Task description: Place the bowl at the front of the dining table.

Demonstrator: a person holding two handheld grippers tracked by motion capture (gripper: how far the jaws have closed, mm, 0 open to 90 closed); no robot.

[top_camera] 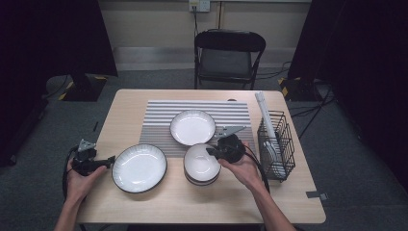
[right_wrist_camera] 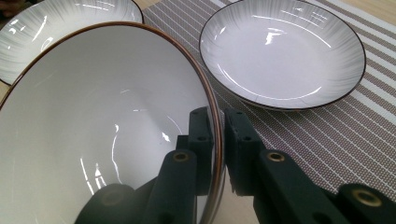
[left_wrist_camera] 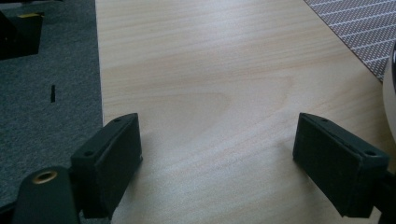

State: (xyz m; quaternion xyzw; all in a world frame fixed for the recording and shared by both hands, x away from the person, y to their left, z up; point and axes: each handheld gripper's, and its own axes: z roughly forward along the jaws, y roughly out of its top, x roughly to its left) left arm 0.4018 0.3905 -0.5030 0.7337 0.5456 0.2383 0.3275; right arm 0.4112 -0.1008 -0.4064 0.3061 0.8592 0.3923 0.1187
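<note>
A white bowl [top_camera: 199, 166] with a brown rim tops a short stack at the table's middle front. My right gripper [top_camera: 211, 151] is shut on that bowl's [right_wrist_camera: 93, 116] right rim, one pad [right_wrist_camera: 201, 130] inside and the other outside; the right gripper [right_wrist_camera: 218, 114] pinches the thin edge. A white plate [top_camera: 192, 127] lies on the striped mat [top_camera: 159, 115] just behind; it is the plate [right_wrist_camera: 280, 51] on the mat [right_wrist_camera: 327, 135]. A second plate [top_camera: 139, 167] rests on bare wood at the left. Left of it my left gripper [top_camera: 111, 161] stands open over bare table [left_wrist_camera: 219, 140].
A black wire rack [top_camera: 276, 144] holding white utensils stands at the table's right edge, close to my right hand. A folding chair [top_camera: 228, 53] sits behind the table. The left table edge [left_wrist_camera: 100, 93] runs beside my left gripper. Bare wood [top_camera: 192, 202] spans the front.
</note>
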